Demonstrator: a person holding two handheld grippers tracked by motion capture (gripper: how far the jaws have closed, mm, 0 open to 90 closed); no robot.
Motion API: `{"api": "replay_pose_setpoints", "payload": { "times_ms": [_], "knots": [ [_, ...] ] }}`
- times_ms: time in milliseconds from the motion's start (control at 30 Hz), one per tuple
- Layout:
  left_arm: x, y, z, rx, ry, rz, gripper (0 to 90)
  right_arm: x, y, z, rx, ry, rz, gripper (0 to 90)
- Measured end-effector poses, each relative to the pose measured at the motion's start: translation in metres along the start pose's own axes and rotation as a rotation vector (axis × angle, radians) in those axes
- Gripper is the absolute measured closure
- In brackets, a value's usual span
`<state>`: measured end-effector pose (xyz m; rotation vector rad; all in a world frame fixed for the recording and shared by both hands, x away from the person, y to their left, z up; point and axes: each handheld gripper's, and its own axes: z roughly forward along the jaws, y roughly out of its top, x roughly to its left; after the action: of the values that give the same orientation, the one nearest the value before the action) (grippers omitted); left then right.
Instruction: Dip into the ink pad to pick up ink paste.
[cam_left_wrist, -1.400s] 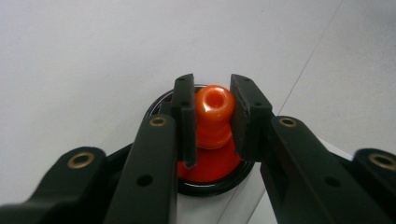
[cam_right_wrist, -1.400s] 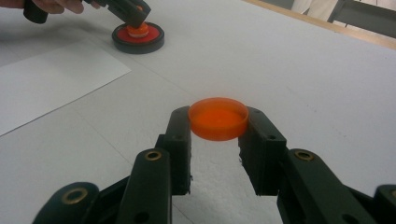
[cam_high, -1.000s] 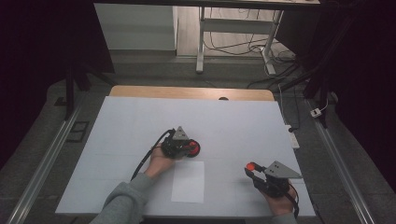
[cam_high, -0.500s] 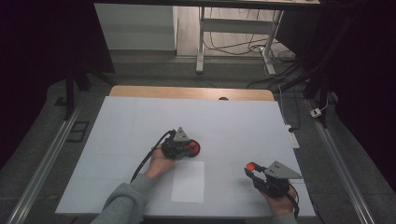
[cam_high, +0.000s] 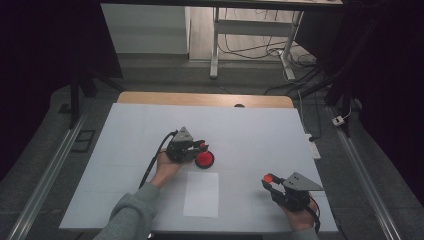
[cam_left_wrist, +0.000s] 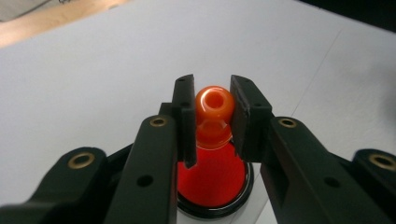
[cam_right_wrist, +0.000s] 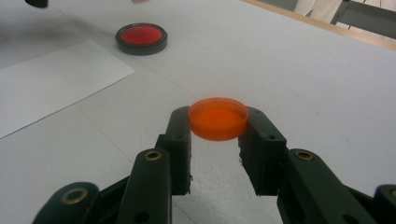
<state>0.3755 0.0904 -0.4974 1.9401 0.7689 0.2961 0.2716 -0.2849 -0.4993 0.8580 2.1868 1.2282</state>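
Landmark: ink pad (cam_high: 204, 159), a round black tin with a red centre, sitting on the surface (cam_high: 250, 130).
Left claw (cam_left_wrist: 212, 114): clamping a stamp (cam_left_wrist: 214, 105) by its orange knob, pads squeezing either side; it is hanging directly above the ink pad, stamp face toward the red.
Right claw (cam_right_wrist: 218, 128): gripping an orange lid (cam_right_wrist: 218, 118) by its rim, well off to the right of the ink pad and nearer the person.
Paper (cam_high: 201, 194): lying flat just on the near side of the ink pad.
Risk 1: the knob is round and glossy, so the stamp may be rolling or slipping in the pads.
Risk 2: a tilted stamp would be printing unevenly, or smearing the paper.
Risk 3: the lid is being pinched at its thin rim; it may pop out.
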Motion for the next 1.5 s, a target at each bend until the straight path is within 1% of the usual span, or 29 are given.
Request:
{"api": "replay_pose_setpoints", "payload": {
  "times_ms": [67,167,267,300,367,500,567,733,900,1000,1400,1500],
  "knots": [
    [-0.004,0.004,-0.003,-0.01,-0.006,0.006,72.9,0.001,0.001,0.0,-0.003,0.0,0.0,64.5],
    [-0.01,0.007,-0.003,-0.007,-0.008,0.024,72.8,0.002,0.001,-0.001,-0.002,-0.002,-0.006,64.5],
    [-0.016,0.007,-0.001,0.022,0.014,0.07,72.8,0.001,0.001,-0.001,-0.003,-0.003,-0.003,64.5],
    [-0.018,0.007,0.0,0.029,0.018,0.08,72.8,0.0,0.001,-0.001,-0.003,-0.002,-0.003,64.5],
    [-0.018,0.006,0.003,0.045,0.023,0.087,72.8,0.0,0.001,-0.001,-0.004,-0.001,-0.003,64.5],
    [-0.015,0.001,0.011,0.087,0.025,0.075,72.8,0.0,0.001,-0.001,-0.003,-0.004,-0.004,64.5],
    [-0.013,-0.002,0.014,0.101,0.026,0.068,72.8,0.0,0.001,-0.001,-0.003,-0.004,-0.004,64.5],
    [-0.009,-0.007,0.018,0.117,0.022,0.044,72.8,-0.001,0.001,-0.001,-0.003,-0.003,-0.001,64.5],
    [-0.006,-0.01,0.02,0.133,0.032,0.034,72.8,-0.001,0.001,-0.001,-0.004,-0.004,-0.004,64.5],
    [-0.005,-0.012,0.023,0.141,0.031,0.027,72.8,0.0,0.001,-0.001,-0.001,-0.003,-0.002,64.5],
    [-0.006,-0.017,0.029,0.161,0.032,0.036,72.7,-0.001,0.0,0.0,0.001,0.003,-0.001,64.5],
    [-0.005,-0.018,0.029,0.155,0.031,0.039,72.8,-0.001,0.0,0.0,0.002,0.004,0.0,64.5]
  ]
}}
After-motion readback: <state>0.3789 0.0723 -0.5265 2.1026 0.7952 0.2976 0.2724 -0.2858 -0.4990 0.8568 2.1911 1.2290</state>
